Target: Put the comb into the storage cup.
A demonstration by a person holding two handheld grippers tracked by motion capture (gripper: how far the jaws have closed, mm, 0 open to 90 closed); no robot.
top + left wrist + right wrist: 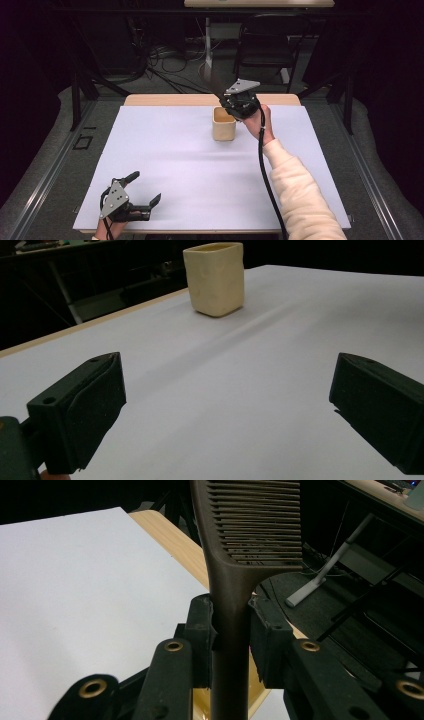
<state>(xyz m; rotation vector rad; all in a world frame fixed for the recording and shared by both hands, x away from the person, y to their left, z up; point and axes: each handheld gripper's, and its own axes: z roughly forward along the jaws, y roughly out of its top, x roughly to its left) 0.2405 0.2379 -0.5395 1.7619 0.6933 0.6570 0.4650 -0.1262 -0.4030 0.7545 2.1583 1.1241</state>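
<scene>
Two black jaws of right gripper (231, 630) pinched on narrow handle of brown slotted spatula (250, 535), one pad on each side, handle running straight through the gap and down out of sight. Slotted blade well beyond the jaw tips, over the wooden table edge (170, 540) in the right gripper view; blurred in the high view, pointing up and away from the gripper (239, 106). Held just above and right of cream square cup (223, 123), close to its rim; contact with the cup impossible to tell. Cup upright on white sheet (190, 165), nearer the far edge of the sheet than the near one. Left gripper (142, 192) well apart from the cup, at the near left corner of the sheet, jaws spread wide, nothing between them. Bare sheet all the way from those jaws to the cup (215, 277). Wide open sheet left, right and nearer than the cup.
</scene>
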